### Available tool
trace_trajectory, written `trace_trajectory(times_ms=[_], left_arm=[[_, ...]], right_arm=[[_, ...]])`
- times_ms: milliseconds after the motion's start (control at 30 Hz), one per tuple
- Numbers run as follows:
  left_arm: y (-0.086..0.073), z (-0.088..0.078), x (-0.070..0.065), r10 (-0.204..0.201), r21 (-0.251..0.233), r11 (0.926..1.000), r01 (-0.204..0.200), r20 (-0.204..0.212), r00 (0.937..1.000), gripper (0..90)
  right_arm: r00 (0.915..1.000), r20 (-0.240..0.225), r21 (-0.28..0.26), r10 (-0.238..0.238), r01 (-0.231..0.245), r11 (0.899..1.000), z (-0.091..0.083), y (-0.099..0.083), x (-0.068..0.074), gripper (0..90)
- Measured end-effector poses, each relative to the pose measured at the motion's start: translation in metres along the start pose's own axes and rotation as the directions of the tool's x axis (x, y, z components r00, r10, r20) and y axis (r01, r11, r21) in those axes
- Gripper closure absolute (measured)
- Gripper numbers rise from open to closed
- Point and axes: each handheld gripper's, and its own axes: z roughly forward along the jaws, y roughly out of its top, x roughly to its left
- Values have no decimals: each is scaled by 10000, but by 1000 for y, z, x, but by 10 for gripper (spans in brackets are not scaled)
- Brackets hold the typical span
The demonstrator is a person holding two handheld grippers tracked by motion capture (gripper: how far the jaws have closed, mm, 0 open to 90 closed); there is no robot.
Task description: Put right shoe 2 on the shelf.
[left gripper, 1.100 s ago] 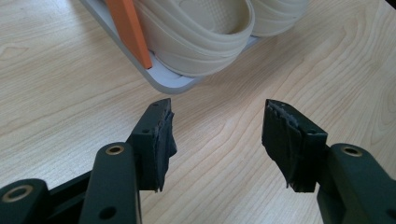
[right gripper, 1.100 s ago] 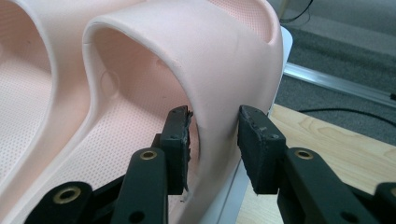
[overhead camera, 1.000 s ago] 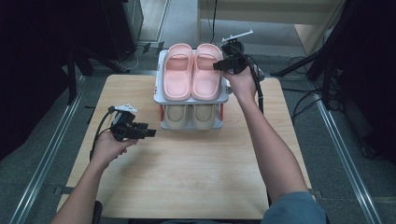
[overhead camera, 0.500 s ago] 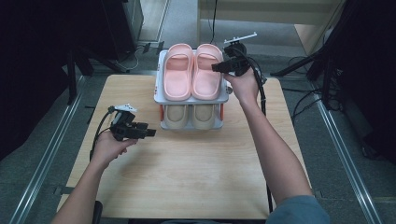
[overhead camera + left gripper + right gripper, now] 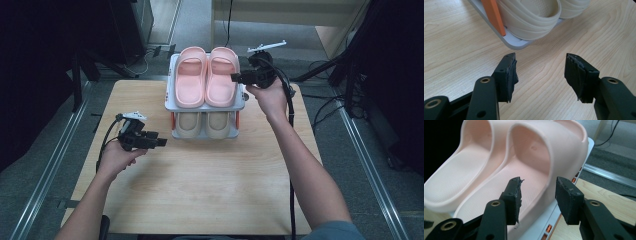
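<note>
A: What's on the left side of the desk [image 5: 200, 190]?

B: The left tool [image 5: 161, 142] hovers low over the bare wood, held in the person's left hand [image 5: 116, 157]. Its jaws stand wide apart with nothing between them, pointing toward the bottom shelf of the rack [image 5: 171, 102].

A: And in the middle?

B: A small two-tier shoe rack stands at the far edge of the desk. The cream slippers [image 5: 204, 123] sit as a pair on the lower tier; in the left gripper view their rounded ends [image 5: 534, 17] lie beside an orange post [image 5: 495, 16]. The pink slippers [image 5: 206, 76] lie side by side on the top tier, toes away from the person.

A: The right side?

B: The right tool [image 5: 235, 77] is at the right edge of the top tier, just beside the right-hand pink slipper [image 5: 541, 162]. Its jaws have just been closing a little, yet they are released, with a clear gap. In the right gripper view the slipper's outer side seems to lie just past the jaw tips, not pinched; whether a pad brushes it is hard to tell.
</note>
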Motion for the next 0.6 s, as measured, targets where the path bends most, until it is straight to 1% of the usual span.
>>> trace_trajectory(times_ms=[100, 167, 233, 367, 467, 600], left_arm=[[0, 0, 0, -14, -43, 10000, 14, 1, 10000, 429], [0, 0, 0, -47, -12, 10000, 47, 12, 10000, 429], [0, 0, 0, -28, -5, 10000, 28, -3, 10000, 429], [0, 0, -1, -60, -76, 10000, 59, -25, 10000, 428], [0, 0, 0, -66, -37, 10000, 66, -25, 10000, 428], [0, 0, 0, -78, -46, 10000, 78, -15, 10000, 428]], right_arm=[[9995, -280, -158, -150, 146, 9998, -9, -8, 2, 577], [9989, -407, -193, -247, 239, 9995, -14, -14, 4, 580], [9976, -484, -227, -491, 480, 9986, -19, -20, 7, 583], [9949, -726, -364, -697, 672, 9971, -29, -32, 10, 588], [9922, -855, -551, -910, 865, 9947, -34, -40, 9, 590], [9893, -1006, -632, -1057, 996, 9930, -39, -51, 8, 585]])
